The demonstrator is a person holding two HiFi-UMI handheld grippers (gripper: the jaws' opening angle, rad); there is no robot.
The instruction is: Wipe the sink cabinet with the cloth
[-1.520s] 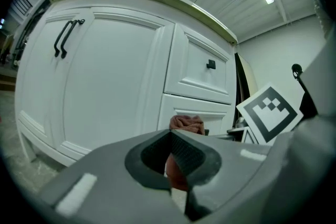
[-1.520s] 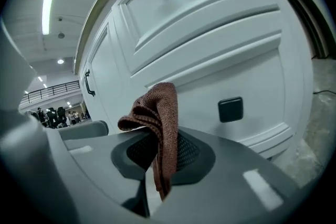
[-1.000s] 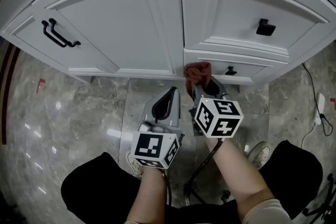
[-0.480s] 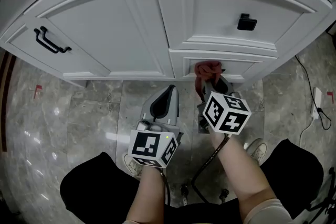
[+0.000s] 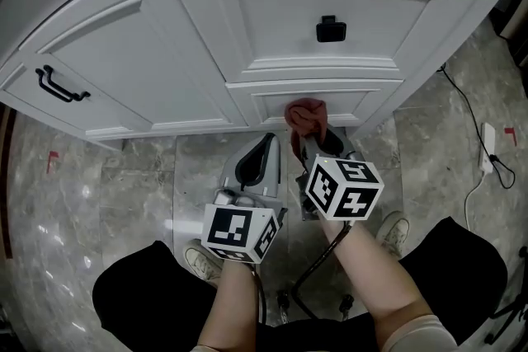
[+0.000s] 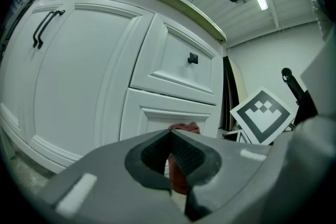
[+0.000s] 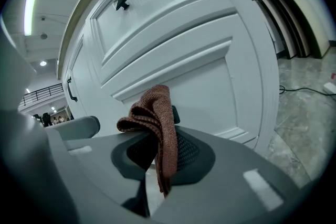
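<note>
The right gripper, fingers clamped on the rust-brown cloth, holds it straight ahead against the lower drawer front of the sink cabinet, near its bottom edge; the left gripper, fingers closed and empty, hangs alongside, clear of the cabinet.

The right gripper has its fingers closed on a rust-brown cloth, which bunches up above them and hangs down in a narrow fold between them. The bunched top of the cloth is right up against the lower panel of the white cabinet; whether it actually touches is hard to tell. A dark knob sits on the panel above, a black handle on the far door, and grey marbled floor lies to the right.
</note>
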